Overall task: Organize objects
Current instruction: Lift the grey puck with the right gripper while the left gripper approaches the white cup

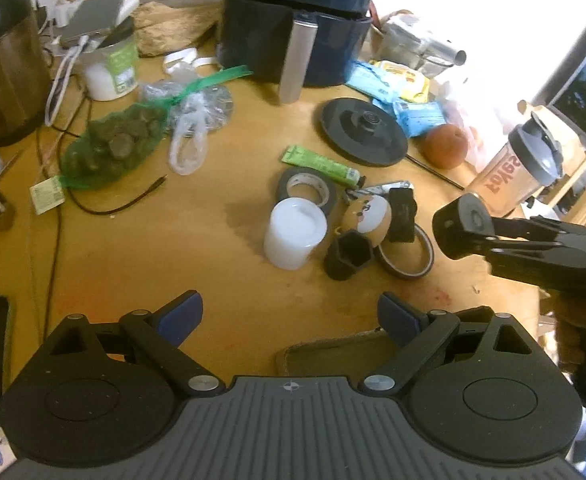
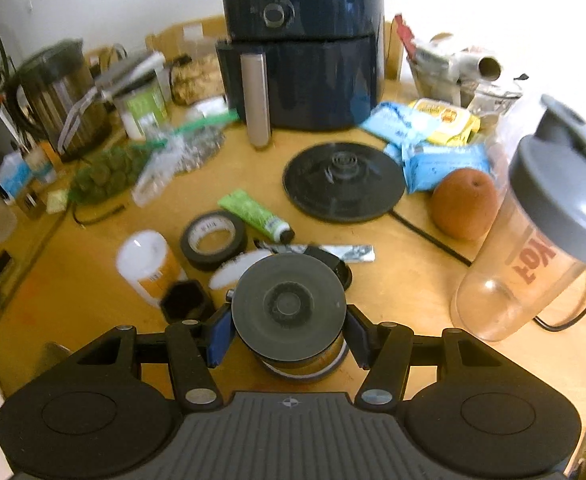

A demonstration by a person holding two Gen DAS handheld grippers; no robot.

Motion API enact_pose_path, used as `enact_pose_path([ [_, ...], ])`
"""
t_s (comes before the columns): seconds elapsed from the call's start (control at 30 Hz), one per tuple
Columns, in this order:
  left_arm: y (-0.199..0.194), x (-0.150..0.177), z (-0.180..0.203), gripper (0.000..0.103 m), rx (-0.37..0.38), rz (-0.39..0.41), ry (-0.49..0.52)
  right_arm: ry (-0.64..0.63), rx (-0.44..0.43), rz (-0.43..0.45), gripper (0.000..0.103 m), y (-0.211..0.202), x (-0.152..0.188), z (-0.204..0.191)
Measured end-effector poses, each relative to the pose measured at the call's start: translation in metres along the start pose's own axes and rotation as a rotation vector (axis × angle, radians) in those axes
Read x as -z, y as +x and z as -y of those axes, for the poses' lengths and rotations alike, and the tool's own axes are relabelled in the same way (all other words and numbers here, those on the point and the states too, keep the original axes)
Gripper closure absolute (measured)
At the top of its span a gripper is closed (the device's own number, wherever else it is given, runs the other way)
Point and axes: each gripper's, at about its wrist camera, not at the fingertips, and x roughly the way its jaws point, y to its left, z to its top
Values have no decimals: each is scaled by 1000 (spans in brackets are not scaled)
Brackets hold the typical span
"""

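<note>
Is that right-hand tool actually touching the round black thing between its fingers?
Touching. The right wrist view shows the right tool with both blue pads pressed against the sides of the round black object, no gap visible.

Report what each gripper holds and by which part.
Right gripper grips a black round-topped cylinder by its sides. Left gripper is open, holding nothing.

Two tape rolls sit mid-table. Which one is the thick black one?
The black tape roll beside the green tube; the other, the thin brownish tape ring, lies flat nearer the right gripper.
</note>
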Motion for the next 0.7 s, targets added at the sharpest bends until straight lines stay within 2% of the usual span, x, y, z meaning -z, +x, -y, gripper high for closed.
enact_pose_path([
  [0.23,21,-7,9,12,2,-5,60,61,-51,36,42,-29,3,4],
  [0.3,26,-9,11,18,-5,4,78,79,-60,44,42,-36,6,6],
  [0.43,34,-15,16,19,-16,33,105,105,-79,64,42,-51,13,6],
  [0.57,45,-22,22,30,-37,51,144,126,-90,76,42,-64,20,3],
  [0.7,58,-27,27,36,-45,66,181,157,-90,84,42,-75,25,6],
])
